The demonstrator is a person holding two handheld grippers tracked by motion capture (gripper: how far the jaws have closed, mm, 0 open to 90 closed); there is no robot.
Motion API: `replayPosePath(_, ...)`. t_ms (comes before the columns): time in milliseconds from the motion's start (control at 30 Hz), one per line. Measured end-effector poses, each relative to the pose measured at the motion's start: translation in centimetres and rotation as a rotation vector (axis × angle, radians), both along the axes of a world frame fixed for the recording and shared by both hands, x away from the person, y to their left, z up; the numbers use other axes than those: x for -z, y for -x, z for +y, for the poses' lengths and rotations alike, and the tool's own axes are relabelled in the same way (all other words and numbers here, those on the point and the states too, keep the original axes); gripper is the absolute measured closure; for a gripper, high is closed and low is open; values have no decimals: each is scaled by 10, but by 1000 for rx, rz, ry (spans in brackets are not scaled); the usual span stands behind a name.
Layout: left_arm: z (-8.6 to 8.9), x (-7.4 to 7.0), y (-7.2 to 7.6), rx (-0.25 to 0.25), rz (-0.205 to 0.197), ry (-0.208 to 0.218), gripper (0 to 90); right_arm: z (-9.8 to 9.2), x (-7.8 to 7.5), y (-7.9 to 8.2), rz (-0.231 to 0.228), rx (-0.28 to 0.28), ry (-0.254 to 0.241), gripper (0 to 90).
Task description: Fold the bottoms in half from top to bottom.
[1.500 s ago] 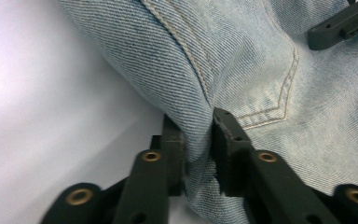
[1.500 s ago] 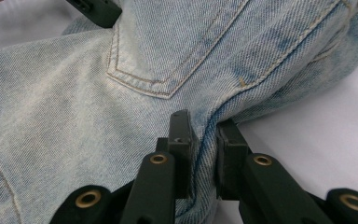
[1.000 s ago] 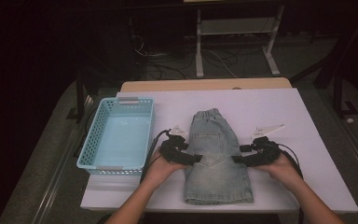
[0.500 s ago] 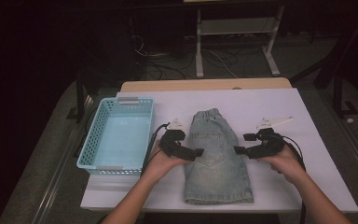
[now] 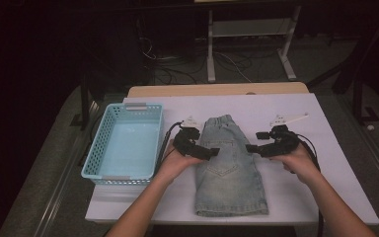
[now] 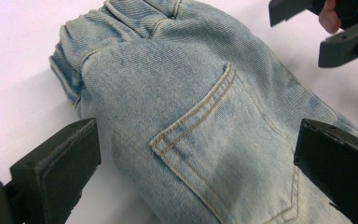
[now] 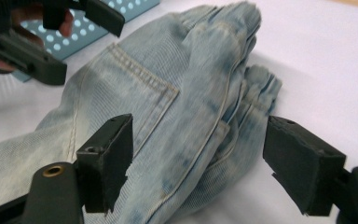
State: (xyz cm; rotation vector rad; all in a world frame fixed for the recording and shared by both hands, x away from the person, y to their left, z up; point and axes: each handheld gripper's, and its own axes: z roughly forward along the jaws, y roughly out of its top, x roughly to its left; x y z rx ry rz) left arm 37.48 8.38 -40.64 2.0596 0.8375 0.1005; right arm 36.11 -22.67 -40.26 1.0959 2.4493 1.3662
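While both grippers, left and right, gape just-opened, holding nothing; shorts between; high view adds basket beyond left.

High view looks down; both gripper views closely share the jeans.

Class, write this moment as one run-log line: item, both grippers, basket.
item: folded light-blue denim shorts flat on white table | left gripper: open, just released | right gripper: open, just released | light-blue plastic basket: empty
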Motion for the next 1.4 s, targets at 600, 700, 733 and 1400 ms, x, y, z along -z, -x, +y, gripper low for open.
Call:
replayPosePath(600, -4, -3, -33, -62, 16, -7, 5, 11, -14, -29, -10, 7, 12, 266)
replayPosePath(700, -6, -3, -38, -70, 16, -15, 5, 15, -17, -34, -11, 17, 11, 284)
replayPosePath(733, -6, -4, -39, -71, 16, -16, 5, 16, -18, -36, -12, 18, 11, 288)
replayPosePath(1400, -2, -14, -82, -168, 41, -19, 100, 51, -29, -78, -3, 41, 43, 384)
